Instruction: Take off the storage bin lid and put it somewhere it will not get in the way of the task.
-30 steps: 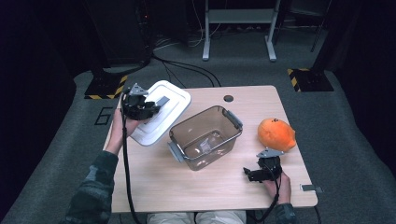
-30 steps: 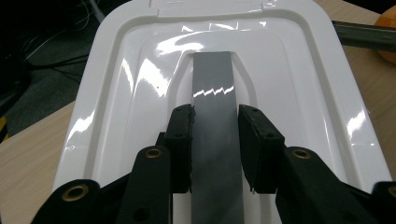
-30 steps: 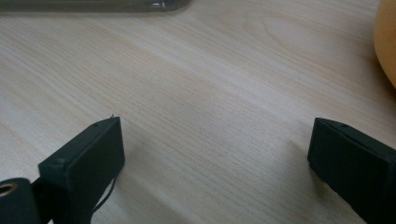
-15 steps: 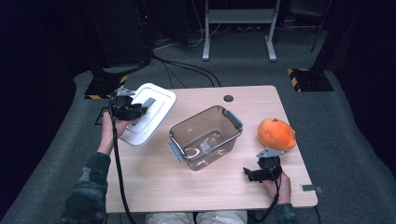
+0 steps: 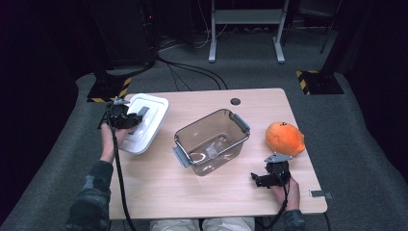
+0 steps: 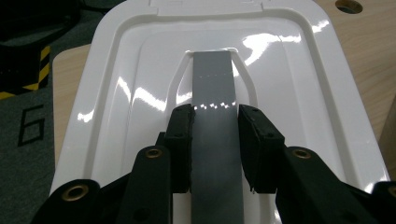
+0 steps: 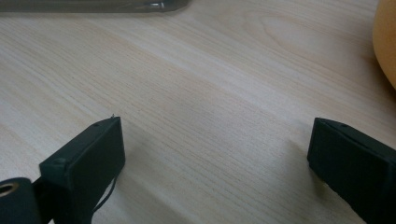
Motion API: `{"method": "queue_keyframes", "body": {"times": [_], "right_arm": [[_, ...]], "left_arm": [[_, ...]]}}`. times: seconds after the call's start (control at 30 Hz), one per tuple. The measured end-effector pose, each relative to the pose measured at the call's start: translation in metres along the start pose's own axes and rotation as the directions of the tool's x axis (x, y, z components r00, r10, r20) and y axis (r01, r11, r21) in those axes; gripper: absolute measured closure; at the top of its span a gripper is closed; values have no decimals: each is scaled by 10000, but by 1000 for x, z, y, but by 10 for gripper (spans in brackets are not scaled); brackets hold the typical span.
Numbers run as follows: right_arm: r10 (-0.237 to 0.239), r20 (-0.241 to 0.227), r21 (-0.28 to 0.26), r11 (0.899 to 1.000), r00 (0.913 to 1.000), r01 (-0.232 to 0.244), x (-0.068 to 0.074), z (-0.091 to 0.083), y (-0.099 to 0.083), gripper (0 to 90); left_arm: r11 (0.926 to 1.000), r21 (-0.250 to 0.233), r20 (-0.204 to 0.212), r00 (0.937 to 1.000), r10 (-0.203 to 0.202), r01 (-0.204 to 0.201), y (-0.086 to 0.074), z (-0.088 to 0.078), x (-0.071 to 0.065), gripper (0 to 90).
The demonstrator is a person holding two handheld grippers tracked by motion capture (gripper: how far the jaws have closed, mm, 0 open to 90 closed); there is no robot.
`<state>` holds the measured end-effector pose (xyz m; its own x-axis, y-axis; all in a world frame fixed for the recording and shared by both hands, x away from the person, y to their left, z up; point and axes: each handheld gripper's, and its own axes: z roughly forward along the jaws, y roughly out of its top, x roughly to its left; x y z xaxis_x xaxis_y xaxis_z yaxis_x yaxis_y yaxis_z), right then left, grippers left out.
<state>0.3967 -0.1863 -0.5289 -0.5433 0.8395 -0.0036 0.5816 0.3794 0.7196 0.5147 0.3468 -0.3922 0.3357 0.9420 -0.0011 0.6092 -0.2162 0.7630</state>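
L gripper (image 5: pixel 137 117) clamps lid handle (image 6: pixel 213 93); R gripper (image 5: pixel 260 179) wide open on table (image 5: pixel 159 192).
Clear tub (image 5: pixel 211 141) mid-table; white lid (image 5: pixel 144 122) far left, tilted, over table edge; orange fruit (image 5: pixel 285 137) right, just beyond R gripper.

lid (image 5: pixel 143 122) at table's (image 5: pixel 202 197) left edge, container (image 5: pixel 212 141) at centre, plush fruit (image 5: pixel 285 138) to its right
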Motion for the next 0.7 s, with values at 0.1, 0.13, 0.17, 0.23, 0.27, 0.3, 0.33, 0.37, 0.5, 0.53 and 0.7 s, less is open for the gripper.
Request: {"method": "queue_keyframes", "body": {"times": [0.1,0.13,0.17,0.23,0.27,0.3,0.33,0.37,0.5,0.53,0.7], "right_arm": [[-2,3,0,10000,10000,2,0,0,0,34],[0,3,0,10000,10000,0,0,0,0,35],[0,5,-1,10000,10000,0,0,0,0,35],[3,5,-2,10000,10000,-3,0,0,0,35],[1,5,0,10000,10000,-1,0,0,0,35],[4,5,-1,10000,10000,-4,0,0,0,35],[1,3,0,10000,10000,-1,0,0,0,35],[6,5,-2,10000,10000,-6,0,0,0,35],[3,6,-5,10000,10000,-2,0,0,0,35],[5,6,-4,10000,10000,-5,0,0,0,35],[6,22,-5,10000,10000,-6,0,0,0,36]], "left_arm": [[9998,164,-50,9999,-118,118,-4,6,1,664],[9995,232,-45,9998,-215,216,-5,8,1,664],[9994,270,-14,9997,-228,229,-6,9,2,664],[9990,322,-90,9995,-295,298,-9,12,1,664],[9987,432,-124,9995,-273,279,-11,14,2,664],[9984,467,-142,9994,-303,310,-12,15,2,664],[9976,573,-185,9991,-384,394,-14,18,1,664],[9967,632,-233,9985,-493,507,-16,20,1,664],[9932,820,-272,9964,-803,823,-24,29,3,664],[9920,848,-264,9955,-914,933,-26,31,4,664],[9899,1027,-495,9944,-932,979,-37,41,2,664]]}}
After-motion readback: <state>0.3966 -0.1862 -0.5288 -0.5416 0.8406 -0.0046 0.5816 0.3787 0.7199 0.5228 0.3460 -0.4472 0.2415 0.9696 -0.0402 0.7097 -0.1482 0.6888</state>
